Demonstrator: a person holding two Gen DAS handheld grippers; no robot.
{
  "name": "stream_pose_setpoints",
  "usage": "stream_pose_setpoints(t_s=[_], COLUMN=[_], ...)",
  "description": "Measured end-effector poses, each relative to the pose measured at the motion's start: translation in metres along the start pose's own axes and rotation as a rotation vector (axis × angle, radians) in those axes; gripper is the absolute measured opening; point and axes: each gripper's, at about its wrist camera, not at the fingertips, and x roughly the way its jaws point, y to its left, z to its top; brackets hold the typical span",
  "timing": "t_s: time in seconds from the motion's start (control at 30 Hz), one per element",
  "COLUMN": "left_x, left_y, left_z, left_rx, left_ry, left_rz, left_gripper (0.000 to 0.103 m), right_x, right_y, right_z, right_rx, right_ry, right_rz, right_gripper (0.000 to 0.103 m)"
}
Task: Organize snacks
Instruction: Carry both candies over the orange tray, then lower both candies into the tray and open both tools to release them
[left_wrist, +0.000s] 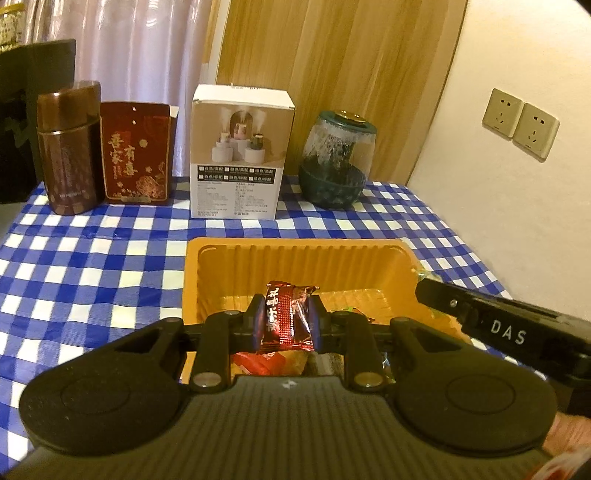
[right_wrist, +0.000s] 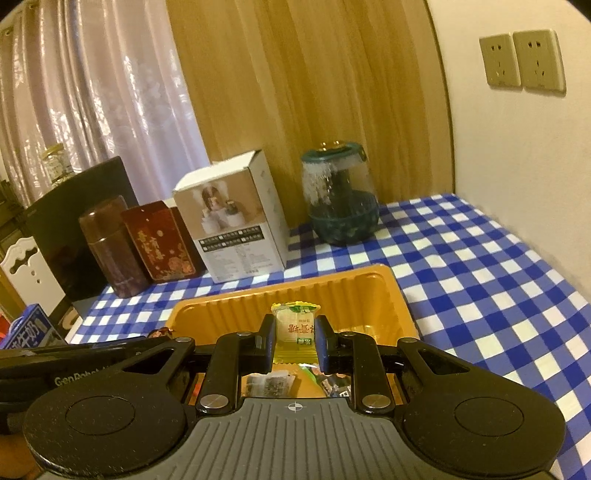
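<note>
Left wrist view: left hand-held gripper (left_wrist: 285, 322) pinches a shiny red crinkly snack packet (left_wrist: 287, 314) over the orange plastic tray (left_wrist: 295, 254); right hand-held gripper (right_wrist: 295, 341) pinches a pale yellow one (right_wrist: 294, 329); both look light, soft, held mid-wrapper

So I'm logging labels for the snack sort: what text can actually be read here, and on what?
"DAS": white letters on the right gripper arm.
"GenRobot": partly cut off, on the left gripper arm.
"吾家有喜": gold characters on the red box.
Red snack packet, yellow-green snack packet, white carton and blue carton: print too blurred to read.
</note>
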Motion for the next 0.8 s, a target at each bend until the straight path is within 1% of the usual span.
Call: stream_pose_setpoints(t_s=[0.3,0.5,0.63,0.8], left_x=[0.025,0.040,0.046,0.053], left_y=[0.002,0.001,0.001,0.001], left_z=[0.001,-0.003,-0.004,-0.008], left_rx=[0.009,0.017,0.025,0.025], left_ry=[0.032,0.068,0.079,0.096], left_rz=[0.011,0.017,0.022,0.028], left_gripper=[0.022,0.022,0.022,0.022], right_x=[0.022,0.038,0.044,0.048], right_y=[-0.007,-0.007,-0.008,-0.012], right_z=[-0.001,-0.005,-0.008,-0.011], right_rx=[0.011,-0.001,-0.010,-0.001], right_ry=[0.034,0.083,0.108,0.118], right_rz=[-0.015,-0.017,-0.018,-0.020], right_gripper=[0.022,0.022,0.022,0.022])
